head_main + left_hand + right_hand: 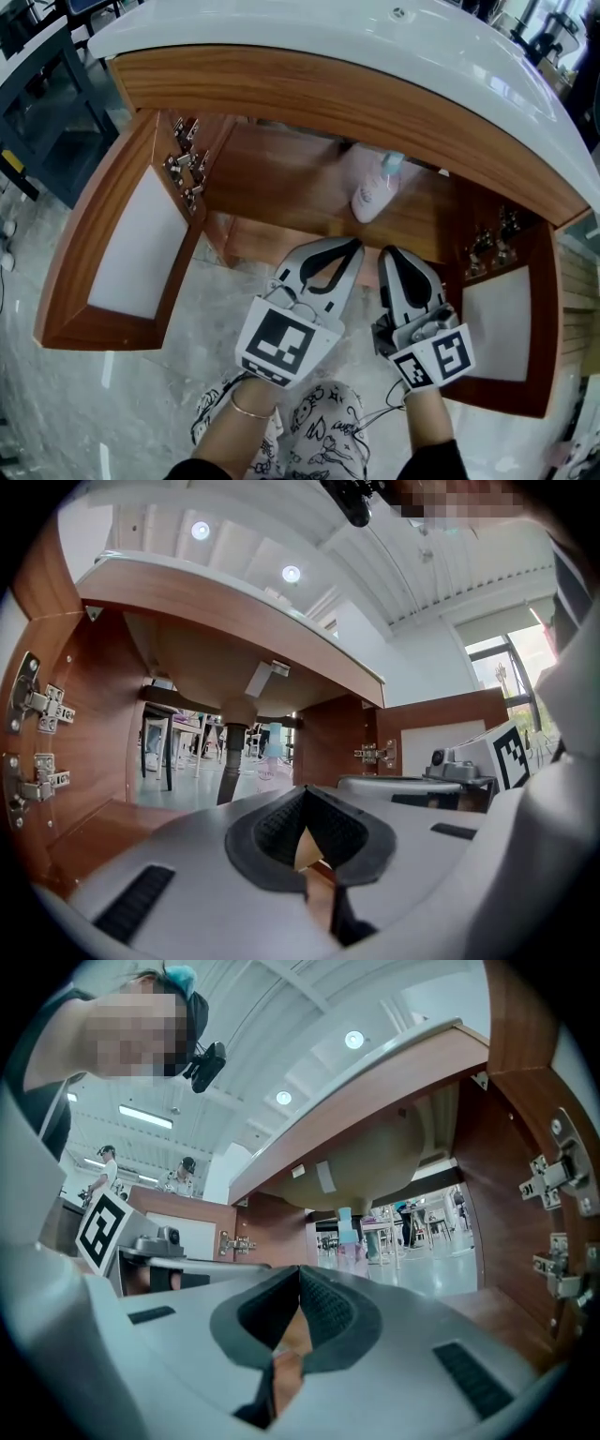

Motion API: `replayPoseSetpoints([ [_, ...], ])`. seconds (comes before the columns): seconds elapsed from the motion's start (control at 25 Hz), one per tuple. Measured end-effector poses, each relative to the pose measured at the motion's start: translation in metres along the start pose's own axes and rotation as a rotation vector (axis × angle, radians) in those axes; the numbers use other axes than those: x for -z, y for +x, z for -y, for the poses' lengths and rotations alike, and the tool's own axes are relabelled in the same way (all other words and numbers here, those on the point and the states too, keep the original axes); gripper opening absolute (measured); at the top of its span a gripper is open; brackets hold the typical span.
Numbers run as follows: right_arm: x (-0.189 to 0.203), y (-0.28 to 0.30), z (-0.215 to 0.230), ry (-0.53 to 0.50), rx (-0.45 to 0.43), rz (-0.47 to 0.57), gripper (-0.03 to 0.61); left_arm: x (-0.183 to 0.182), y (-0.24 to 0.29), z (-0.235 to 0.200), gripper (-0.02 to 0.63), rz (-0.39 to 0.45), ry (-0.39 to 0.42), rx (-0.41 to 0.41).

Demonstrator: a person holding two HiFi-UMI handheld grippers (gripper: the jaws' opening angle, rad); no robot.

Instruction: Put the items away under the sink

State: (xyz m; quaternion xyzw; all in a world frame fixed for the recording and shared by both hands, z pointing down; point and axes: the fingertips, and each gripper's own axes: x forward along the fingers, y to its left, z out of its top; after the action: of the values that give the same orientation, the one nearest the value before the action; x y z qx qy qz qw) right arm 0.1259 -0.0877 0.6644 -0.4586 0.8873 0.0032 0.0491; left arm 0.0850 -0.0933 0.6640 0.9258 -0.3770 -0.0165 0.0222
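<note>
text: none legible | bottle (373, 193) label: blurred | cube (281, 345) markers: square patterns only

Floor's a pale, glossy marble-look surface (141, 403), and a dark framed rack or cart (47, 94) stands on it at the upper left of the head view. Overhead is a white ribbed ceiling (412, 583) with two round recessed lights (200, 531) and a long strip light (145, 1116). There's a big window (511, 658) off to the right in the left gripper view, bright with daylight. Way back in the room are tables and chairs (159, 752), plus two people (106, 1162) near each other, too small to make out much.
</note>
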Motion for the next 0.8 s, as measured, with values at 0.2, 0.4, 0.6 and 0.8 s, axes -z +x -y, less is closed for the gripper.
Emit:
replayPoseSetpoints([
  [0.2, 0.000, -0.003, 0.000, 0.014, 0.002, -0.041, 0.008, -0.002, 0.002, -0.006, 0.008, -0.007, 0.035, -0.009],
  [0.4, 0.003, -0.003, 0.003, 0.013, 0.031, -0.128, 0.008, -0.003, 0.008, -0.019, 0.007, -0.015, 0.015, -0.028],
  [0.6, -0.014, -0.002, 0.001, 0.073, 0.045, -0.148, 0.008, -0.022, 0.007, -0.023, 0.008, 0.013, -0.007, -0.025],
  [0.8, -0.029, -0.002, -0.004, 0.127, 0.056, -0.173, 0.008, -0.028, -0.008, -0.034, 0.006, -0.047, 0.085, -0.050],
])
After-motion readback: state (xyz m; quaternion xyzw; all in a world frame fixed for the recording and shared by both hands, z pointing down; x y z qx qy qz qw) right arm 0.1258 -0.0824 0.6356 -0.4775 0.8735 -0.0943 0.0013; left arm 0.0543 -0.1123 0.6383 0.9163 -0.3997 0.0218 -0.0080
